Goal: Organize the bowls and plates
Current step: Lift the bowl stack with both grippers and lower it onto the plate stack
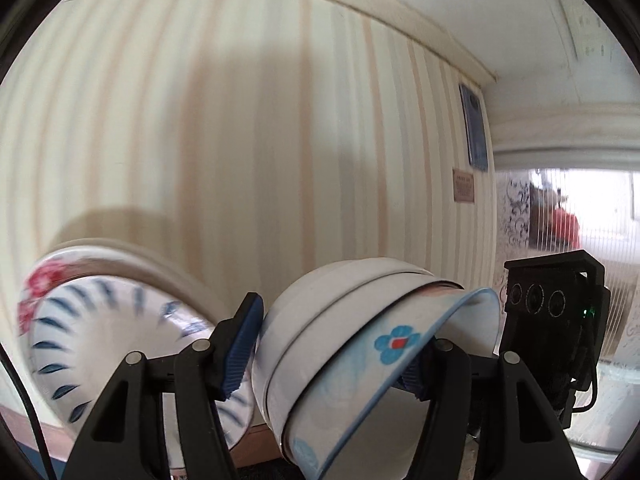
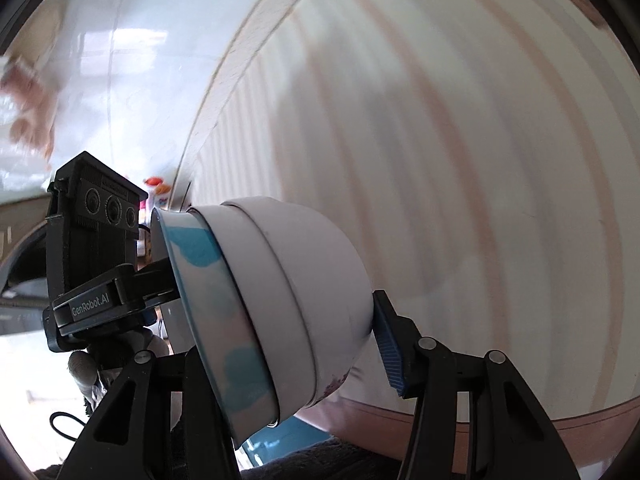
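A stack of nested bowls [image 1: 352, 364], white outside with a blue-flowered inner bowl, hangs tilted in the air between both grippers. My left gripper [image 1: 328, 356] grips its rim, with one blue pad [image 1: 240, 348] outside the stack and the other finger inside the inner bowl. In the right wrist view the same stack [image 2: 280, 304] lies across my right gripper [image 2: 288, 364]; its right blue pad [image 2: 388, 344] stands just off the bowl's base. A stack of plates [image 1: 120, 344] with blue leaf marks and red flowers sits at the left, blurred.
A striped wallpapered wall [image 1: 240, 120] fills the background in both views. The right gripper's black camera housing [image 1: 556, 300] is at the right; the left gripper's housing [image 2: 96, 232] is at the left. A window [image 1: 580, 208] lies to the right.
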A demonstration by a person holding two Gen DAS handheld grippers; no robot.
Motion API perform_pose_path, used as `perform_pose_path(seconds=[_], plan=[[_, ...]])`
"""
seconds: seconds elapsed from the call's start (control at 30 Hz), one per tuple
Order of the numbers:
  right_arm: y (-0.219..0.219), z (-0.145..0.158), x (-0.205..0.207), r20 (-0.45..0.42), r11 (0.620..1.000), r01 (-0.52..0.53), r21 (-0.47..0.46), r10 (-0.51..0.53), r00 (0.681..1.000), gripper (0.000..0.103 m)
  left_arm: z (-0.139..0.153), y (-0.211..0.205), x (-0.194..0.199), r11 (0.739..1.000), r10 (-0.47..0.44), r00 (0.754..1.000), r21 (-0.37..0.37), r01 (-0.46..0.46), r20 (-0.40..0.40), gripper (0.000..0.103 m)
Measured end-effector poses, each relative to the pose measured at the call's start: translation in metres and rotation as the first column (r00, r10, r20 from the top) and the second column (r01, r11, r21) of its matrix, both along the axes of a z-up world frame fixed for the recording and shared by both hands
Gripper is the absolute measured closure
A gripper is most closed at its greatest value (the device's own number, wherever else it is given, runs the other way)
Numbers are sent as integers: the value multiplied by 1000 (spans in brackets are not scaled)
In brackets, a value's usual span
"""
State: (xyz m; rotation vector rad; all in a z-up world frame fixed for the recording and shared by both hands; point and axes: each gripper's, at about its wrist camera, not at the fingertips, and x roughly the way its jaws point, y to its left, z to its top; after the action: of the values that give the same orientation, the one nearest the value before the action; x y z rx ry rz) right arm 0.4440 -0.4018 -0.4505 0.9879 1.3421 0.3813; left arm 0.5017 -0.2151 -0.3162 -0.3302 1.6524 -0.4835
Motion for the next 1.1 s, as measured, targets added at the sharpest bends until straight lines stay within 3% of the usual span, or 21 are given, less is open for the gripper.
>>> perform_pose_path(seconds=[0.27, 0.53, 0.83, 1.1], plan=[[72, 13, 49, 33, 985, -169, 12, 169, 985, 49, 10, 76, -9, 985, 171, 985, 20, -172, 20, 45], [151, 3, 65, 25, 944, -328, 40, 327, 945, 49, -8, 138, -26, 944, 329, 944, 44, -328, -12, 45], [199, -19, 71, -22, 912, -410, 34, 410, 912, 49, -31, 165, -33, 922, 385, 921, 47, -383, -50, 45], [205, -23, 72, -45, 908, -419, 25, 419, 907, 49, -35, 174, -33, 928, 373, 927, 39, -372, -47, 44]])
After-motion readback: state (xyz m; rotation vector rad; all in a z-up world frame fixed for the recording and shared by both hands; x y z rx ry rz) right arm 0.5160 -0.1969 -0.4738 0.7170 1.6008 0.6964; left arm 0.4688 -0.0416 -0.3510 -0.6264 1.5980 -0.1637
